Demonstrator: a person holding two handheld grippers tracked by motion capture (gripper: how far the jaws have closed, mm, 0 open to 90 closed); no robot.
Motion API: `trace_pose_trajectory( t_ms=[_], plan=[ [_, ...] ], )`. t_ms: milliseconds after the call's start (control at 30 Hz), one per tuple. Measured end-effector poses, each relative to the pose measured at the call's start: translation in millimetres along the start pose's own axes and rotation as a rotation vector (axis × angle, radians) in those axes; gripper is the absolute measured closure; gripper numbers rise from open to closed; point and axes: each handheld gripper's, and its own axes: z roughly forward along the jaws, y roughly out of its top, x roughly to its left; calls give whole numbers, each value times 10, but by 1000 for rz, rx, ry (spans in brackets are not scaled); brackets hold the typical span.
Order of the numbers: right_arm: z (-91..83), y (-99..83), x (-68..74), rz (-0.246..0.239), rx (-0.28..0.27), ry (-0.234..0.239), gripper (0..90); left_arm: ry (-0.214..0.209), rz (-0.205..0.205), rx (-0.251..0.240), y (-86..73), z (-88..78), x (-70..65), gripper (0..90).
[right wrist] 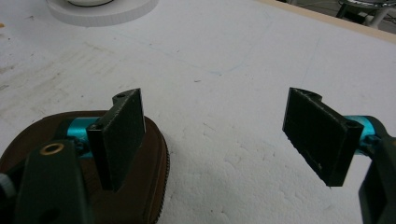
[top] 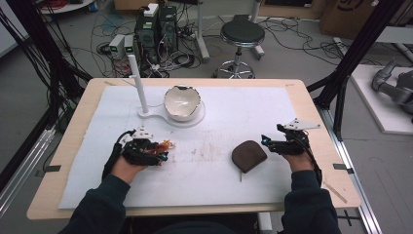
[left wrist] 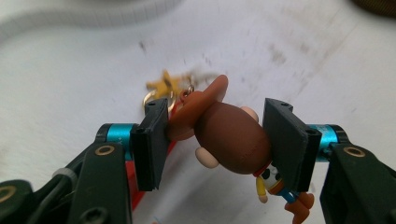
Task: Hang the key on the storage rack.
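White foam sheeting (top: 219, 170) covers the table, where the left gripper (left wrist: 215, 140) clamps a cowboy figurine keychain (left wrist: 233, 140) crosswise between its pads, while the right gripper (right wrist: 215, 135), jaws wide and empty, hovers just right of the brown pouch (top: 248, 155).

The left gripper (left wrist: 215, 140) had a little cowboy figure (left wrist: 233, 144) between its black jaws, brown head jammed against the right pad, orange hat brim touching the left one. The figure lay tilted, yellow sleeve and boots poking out low on the right. Just beyond the hat, a gold ring (left wrist: 159, 99) and yellow star charm (left wrist: 164, 83) rested on the stained white sheet (left wrist: 289, 60).
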Motion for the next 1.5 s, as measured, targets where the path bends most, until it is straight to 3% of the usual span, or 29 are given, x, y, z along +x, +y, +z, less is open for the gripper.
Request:
trace_pose_trajectory(
  t_ms=[100, 200, 300, 533, 767, 1100, 1233, 1500],
  plan=[
    [-24, 7, -24, 17, -17, 1, 212, -11, 5, -49, 97, -150, 41, 425],
    [-29, 11, -26, 16, -23, 4, 213, -43, -26, -134, 212, -355, 136, 439],
    [-26, 18, -19, 16, -26, 7, 213, -49, -44, -170, 263, -437, 186, 440],
    [-23, 21, -32, 17, -33, 14, 213, -39, -60, -255, 531, -715, 384, 442],
    [-27, 23, -37, 20, -38, 16, 213, -3, -53, -334, 808, -940, 535, 443],
    [-29, 22, -42, 28, -40, 14, 212, 70, -31, -406, 1138, -1124, 666, 442],
    [-28, 23, -38, 25, -38, 14, 213, 109, -26, -421, 1220, -1135, 725, 443],
    [-28, 20, -46, 23, -39, 15, 213, 143, -52, -437, 1305, -1082, 859, 443]
  ],
)
